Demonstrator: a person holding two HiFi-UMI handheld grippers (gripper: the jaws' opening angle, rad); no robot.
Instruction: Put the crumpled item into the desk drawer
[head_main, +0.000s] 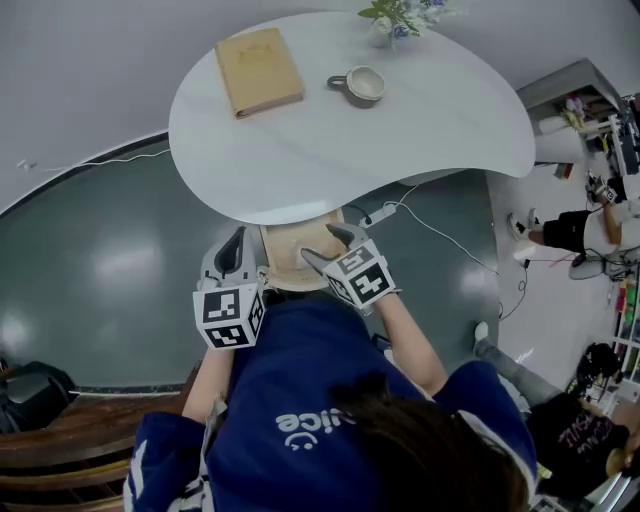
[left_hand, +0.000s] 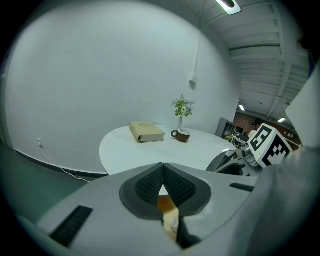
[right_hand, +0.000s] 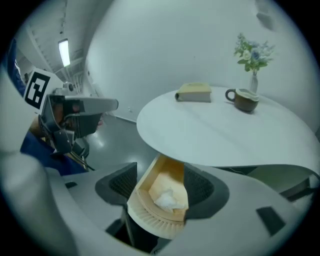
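The white crumpled item (right_hand: 167, 198) already lies inside the open wooden drawer (right_hand: 152, 216), which stands pulled out from under the white round table (right_hand: 225, 135), so the step in hand looks like pushing the drawer shut. The right gripper (right_hand: 161, 171) has its jaws spread wide, one on each side of the drawer's ribbed curved front. Whether the pads press on the wood or only flank it from above is hard to tell from this angle. The left gripper (left_hand: 162, 169) has its jaws closed together on nothing and sits just beside the drawer's left side. To close it cleanly, the push should go square onto the middle of the ribbed front, straight along the drawer's line of travel under the tabletop, so it does not skew and bind. The paper sits low and should clear the table's underside. The left gripper should stay outside the gap as it narrows.
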